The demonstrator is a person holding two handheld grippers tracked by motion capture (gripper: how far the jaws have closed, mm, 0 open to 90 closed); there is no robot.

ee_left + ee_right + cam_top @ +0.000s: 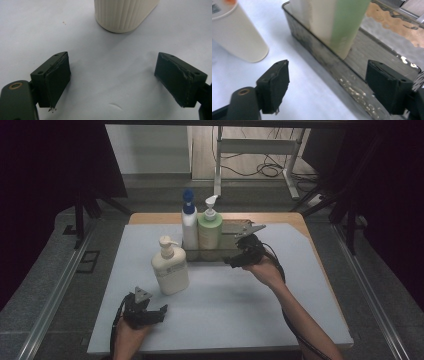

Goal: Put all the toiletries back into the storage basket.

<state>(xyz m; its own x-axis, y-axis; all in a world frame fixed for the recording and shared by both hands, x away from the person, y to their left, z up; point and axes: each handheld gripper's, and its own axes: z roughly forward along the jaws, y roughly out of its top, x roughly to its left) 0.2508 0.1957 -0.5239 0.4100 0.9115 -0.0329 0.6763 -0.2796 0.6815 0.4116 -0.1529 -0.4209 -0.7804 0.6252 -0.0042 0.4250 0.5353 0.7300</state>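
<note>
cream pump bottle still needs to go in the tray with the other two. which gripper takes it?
Left. The left gripper sits open just in front of the cream pump bottle, whose base faces its jaws in the left gripper view. The right gripper is open over the clear tray, beside the green bottle.

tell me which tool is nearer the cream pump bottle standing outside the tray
Left. The left tool sits just in front of the cream pump bottle, jaws open toward its base. The right tool is farther off to the bottle's right, by the clear tray.
</note>
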